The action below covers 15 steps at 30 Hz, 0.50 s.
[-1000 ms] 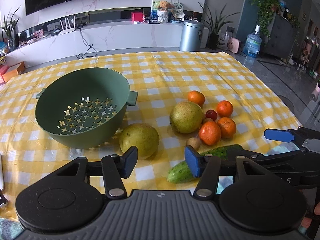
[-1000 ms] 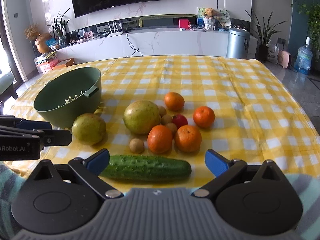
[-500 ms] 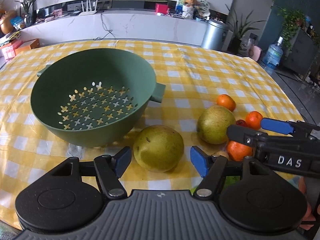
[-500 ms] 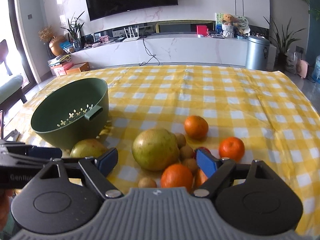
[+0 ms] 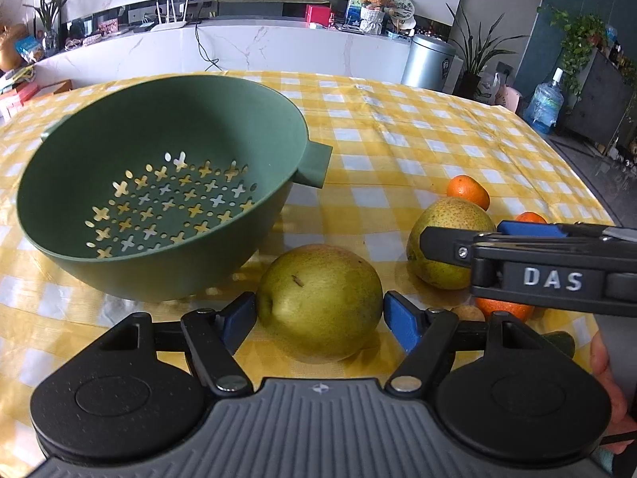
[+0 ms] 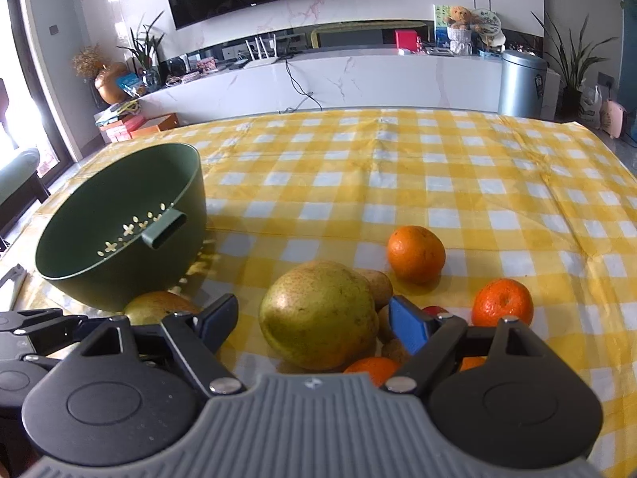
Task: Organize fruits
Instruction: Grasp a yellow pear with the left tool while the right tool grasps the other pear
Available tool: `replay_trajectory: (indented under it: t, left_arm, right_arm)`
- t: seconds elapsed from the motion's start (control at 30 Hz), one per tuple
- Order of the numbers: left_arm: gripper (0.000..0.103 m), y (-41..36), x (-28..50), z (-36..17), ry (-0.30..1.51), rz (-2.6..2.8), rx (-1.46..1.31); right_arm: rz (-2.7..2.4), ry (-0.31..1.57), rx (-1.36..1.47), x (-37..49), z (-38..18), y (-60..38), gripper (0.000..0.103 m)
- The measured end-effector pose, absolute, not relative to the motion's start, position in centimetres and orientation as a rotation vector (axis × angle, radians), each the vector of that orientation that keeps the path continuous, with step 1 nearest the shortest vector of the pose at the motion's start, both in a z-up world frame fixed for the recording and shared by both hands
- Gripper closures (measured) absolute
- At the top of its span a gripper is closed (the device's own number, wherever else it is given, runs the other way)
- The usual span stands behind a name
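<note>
A green colander (image 5: 159, 183) stands empty on the yellow checked tablecloth (image 5: 398, 127); it also shows in the right wrist view (image 6: 119, 231). My left gripper (image 5: 318, 318) is open around a yellow-green pear (image 5: 320, 298), pads close to its sides. My right gripper (image 6: 314, 320) is open around a second pear (image 6: 318, 314), which also shows in the left wrist view (image 5: 442, 239). Oranges (image 6: 416, 254) (image 6: 502, 302) lie right of that pear, with small brown fruits (image 6: 378, 283) behind it. The right gripper crosses the left wrist view (image 5: 529, 263).
A dark green cucumber end (image 5: 559, 342) shows by the near table edge. The left gripper's body (image 6: 24, 338) sits at the lower left of the right wrist view. A white TV cabinet (image 6: 358, 79) and a metal bin (image 6: 521, 83) stand beyond the table.
Both grippers have moved forward and down over the table. The left now brackets the near pear, the right brackets the second pear. The cucumber has dropped out of the right view.
</note>
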State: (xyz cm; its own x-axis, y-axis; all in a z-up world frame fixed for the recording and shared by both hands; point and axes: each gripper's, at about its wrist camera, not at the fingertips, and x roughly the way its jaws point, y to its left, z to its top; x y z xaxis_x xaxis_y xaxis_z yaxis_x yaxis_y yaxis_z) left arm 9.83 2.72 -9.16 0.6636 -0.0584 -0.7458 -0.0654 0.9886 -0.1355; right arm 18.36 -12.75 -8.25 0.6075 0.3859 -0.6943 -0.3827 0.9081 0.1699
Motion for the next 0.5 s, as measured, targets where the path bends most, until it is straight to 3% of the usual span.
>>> replay_trajectory:
  t: [0.27,0.5]
  left_arm:
    - [0.019,2.3,10.1,-9.7,0.836,0.005,-0.119]
    - [0.024,2.5,9.9,-9.7,0.831,-0.015,-0.124]
  right_arm:
    - [0.422,0.792,-0.072,18.2,-8.9,-11.6,0.034]
    - [0.410,0.769,-0.127,17.8,-9.0,-10.9,0.036]
